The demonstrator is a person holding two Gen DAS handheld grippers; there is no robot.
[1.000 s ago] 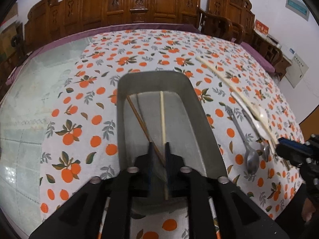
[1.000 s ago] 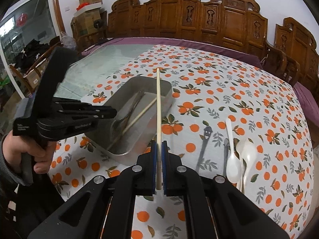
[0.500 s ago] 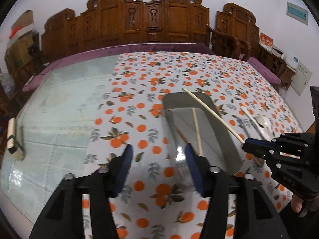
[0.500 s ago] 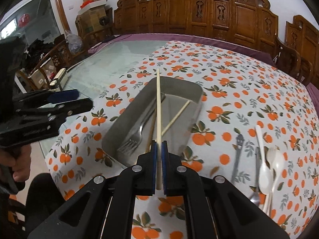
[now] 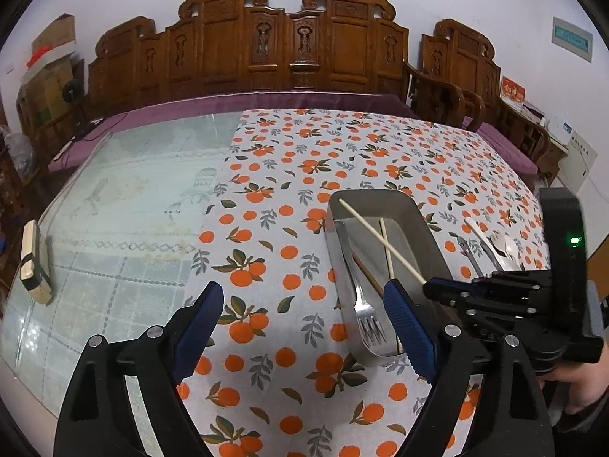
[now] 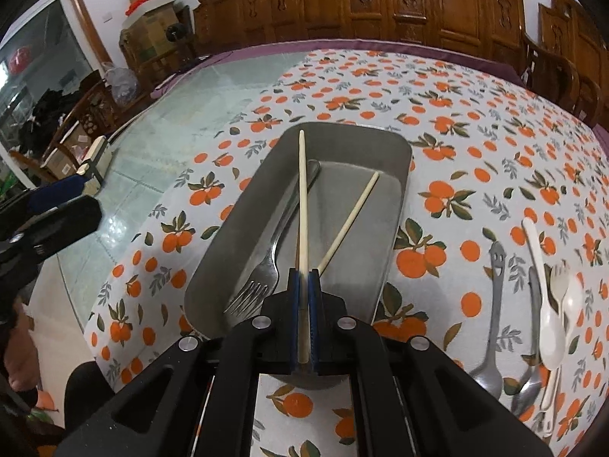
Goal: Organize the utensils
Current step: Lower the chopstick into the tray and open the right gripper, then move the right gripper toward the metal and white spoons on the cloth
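A metal tray [image 6: 396, 152] [image 5: 426, 221] sits on the orange-print cloth. In it lie a fork [image 6: 262, 266] [image 5: 367, 320], a pale chopstick [image 6: 354, 217] [image 5: 386, 247] and a brown chopstick [image 5: 367, 274]. My right gripper [image 6: 303, 278] is shut on another pale chopstick [image 6: 302, 198], held over the tray; it also shows in the left wrist view [image 5: 380, 236]. My left gripper [image 5: 304, 316] is open and empty, left of the tray, above the cloth.
Metal spoons [image 6: 491, 323] and white plastic spoons [image 6: 548, 304] lie on the cloth right of the tray. A wooden block [image 5: 34, 262] lies on the glass table part at the left. Carved wooden chairs [image 5: 297, 45] line the far edge.
My left gripper opened, let go of the chopstick in the tray, and drew back to the left. My right gripper moved over the tray with its chopstick.
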